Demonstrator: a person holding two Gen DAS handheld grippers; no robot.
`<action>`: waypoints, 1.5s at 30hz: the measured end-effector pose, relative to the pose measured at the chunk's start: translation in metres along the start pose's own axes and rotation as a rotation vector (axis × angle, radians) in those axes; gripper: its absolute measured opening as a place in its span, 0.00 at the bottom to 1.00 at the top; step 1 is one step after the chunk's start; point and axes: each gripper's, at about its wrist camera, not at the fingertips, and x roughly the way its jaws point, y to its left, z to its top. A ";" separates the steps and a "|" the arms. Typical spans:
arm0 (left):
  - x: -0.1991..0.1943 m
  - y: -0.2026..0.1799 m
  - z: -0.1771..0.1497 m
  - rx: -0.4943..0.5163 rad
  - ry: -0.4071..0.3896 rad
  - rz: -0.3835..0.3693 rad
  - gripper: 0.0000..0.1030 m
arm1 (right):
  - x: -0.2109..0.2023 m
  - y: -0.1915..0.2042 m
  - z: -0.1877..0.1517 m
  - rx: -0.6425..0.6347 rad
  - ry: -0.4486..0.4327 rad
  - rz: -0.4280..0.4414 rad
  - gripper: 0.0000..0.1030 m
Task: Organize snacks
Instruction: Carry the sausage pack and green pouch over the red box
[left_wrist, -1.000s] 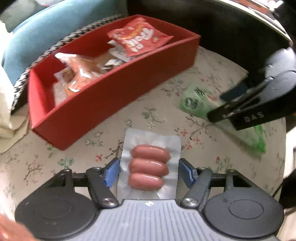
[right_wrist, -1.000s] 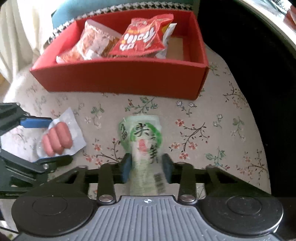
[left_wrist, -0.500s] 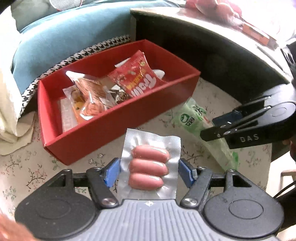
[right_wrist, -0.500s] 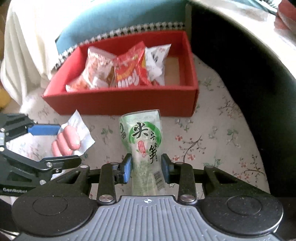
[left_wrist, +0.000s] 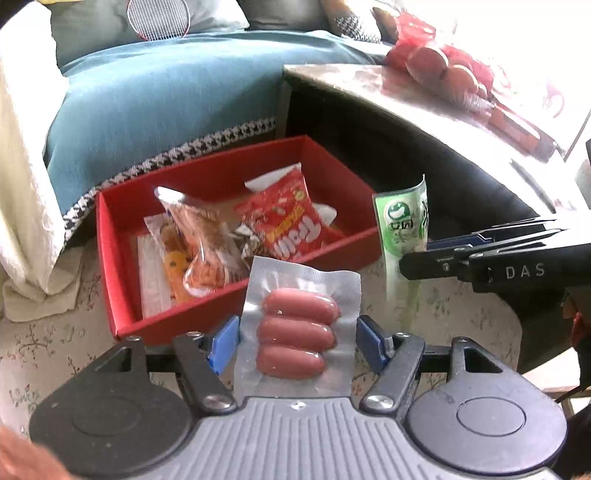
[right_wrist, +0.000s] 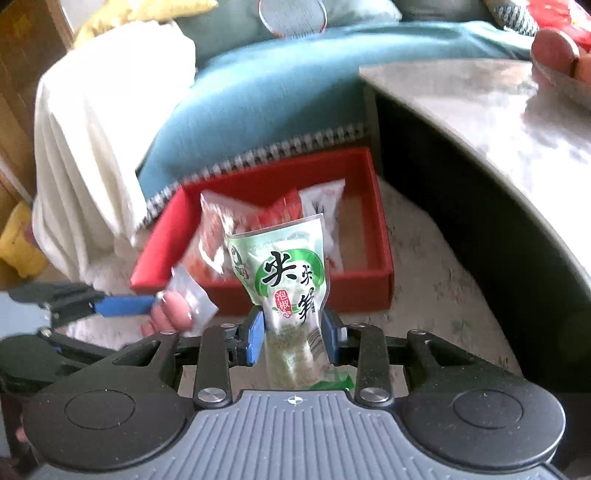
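Observation:
My left gripper (left_wrist: 295, 341) is shut on a clear vacuum pack of three pink sausages (left_wrist: 297, 332), held up off the floral cloth. My right gripper (right_wrist: 293, 332) is shut on a green and white pouch with black Chinese lettering (right_wrist: 286, 277), also lifted. Each gripper shows in the other's view: the right gripper (left_wrist: 413, 260) with the green pouch (left_wrist: 402, 229) at the right of the left wrist view, the left gripper (right_wrist: 155, 321) with the sausage pack (right_wrist: 181, 302) at the left of the right wrist view. Ahead and below both sits a red box (left_wrist: 122, 280) holding several snack packets, among them a red bag (left_wrist: 291, 225).
The red box (right_wrist: 380, 280) rests on a floral tablecloth (left_wrist: 40, 343). Behind it lies a blue cushion with a houndstooth edge (left_wrist: 155, 110) and a white cloth (left_wrist: 26, 177). A dark-sided table with a pale top (right_wrist: 498, 122) rises at the right, bearing red round things (left_wrist: 443, 70).
Both grippers have risen with their packs off the cloth and tipped more level, so the red box looks smaller and lower, and the cushion and table top have come into view.

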 end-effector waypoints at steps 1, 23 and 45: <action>-0.001 0.001 0.002 -0.004 -0.008 0.001 0.59 | -0.003 0.001 0.004 0.003 -0.014 0.009 0.39; 0.017 0.031 0.075 -0.129 -0.141 0.068 0.60 | 0.030 0.006 0.080 0.019 -0.091 0.021 0.39; 0.065 0.053 0.074 -0.180 -0.054 0.150 0.61 | 0.099 -0.004 0.088 0.042 0.024 -0.028 0.35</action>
